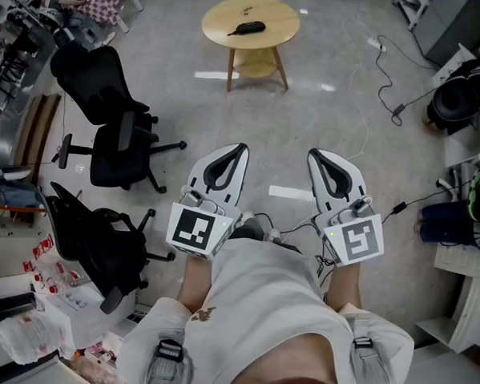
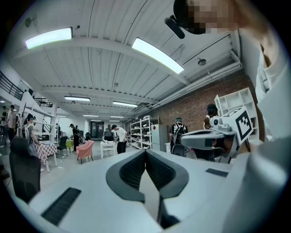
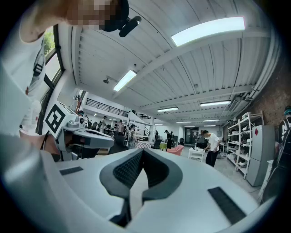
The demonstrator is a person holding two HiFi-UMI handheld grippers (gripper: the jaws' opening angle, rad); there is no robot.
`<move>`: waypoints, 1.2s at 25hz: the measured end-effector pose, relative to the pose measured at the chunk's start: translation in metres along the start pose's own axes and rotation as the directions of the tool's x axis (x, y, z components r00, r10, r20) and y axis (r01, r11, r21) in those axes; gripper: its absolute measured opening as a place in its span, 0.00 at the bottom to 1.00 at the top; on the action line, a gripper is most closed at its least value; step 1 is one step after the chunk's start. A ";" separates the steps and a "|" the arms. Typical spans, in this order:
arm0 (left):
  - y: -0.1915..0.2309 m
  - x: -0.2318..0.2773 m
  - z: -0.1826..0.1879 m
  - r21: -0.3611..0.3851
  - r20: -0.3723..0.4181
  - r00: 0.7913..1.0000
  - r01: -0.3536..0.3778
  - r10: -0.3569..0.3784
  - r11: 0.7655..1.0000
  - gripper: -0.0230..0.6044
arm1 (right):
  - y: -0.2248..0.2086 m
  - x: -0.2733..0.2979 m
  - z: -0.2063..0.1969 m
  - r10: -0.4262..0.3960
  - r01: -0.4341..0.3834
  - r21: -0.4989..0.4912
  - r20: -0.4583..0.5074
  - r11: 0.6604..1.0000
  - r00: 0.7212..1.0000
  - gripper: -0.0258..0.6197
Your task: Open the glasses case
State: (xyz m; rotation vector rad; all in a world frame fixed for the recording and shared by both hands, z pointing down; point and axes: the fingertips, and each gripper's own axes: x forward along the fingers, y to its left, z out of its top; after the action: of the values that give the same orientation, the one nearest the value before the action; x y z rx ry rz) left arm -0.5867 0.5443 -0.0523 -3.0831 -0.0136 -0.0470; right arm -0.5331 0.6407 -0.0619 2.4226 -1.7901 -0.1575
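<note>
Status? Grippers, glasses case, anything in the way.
Left gripper and right gripper both shut, empty, held level. Glasses case lies on round table far ahead, untouched. Office chairs off left, not in line.

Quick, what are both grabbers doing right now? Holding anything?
Left gripper: closed, holding nothing.
Right gripper: closed, holding nothing.

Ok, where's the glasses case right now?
Head view, top centre: the glasses case lies on the round wooden table, slightly left of its middle, with a black office chair to the table's lower left.
</note>
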 end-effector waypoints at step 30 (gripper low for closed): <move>0.181 0.183 -0.023 -0.002 -0.024 1.000 -0.017 0.017 1.000 0.07 | -0.098 0.239 -0.046 0.111 -0.111 0.002 -0.056 0.994 0.992 0.07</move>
State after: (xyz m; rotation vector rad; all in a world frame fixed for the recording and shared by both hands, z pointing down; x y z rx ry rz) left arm -0.4032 0.3641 -0.0343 -3.0842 0.0142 -0.0826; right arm -0.3633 0.4420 -0.0348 2.2951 -1.8937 -0.0790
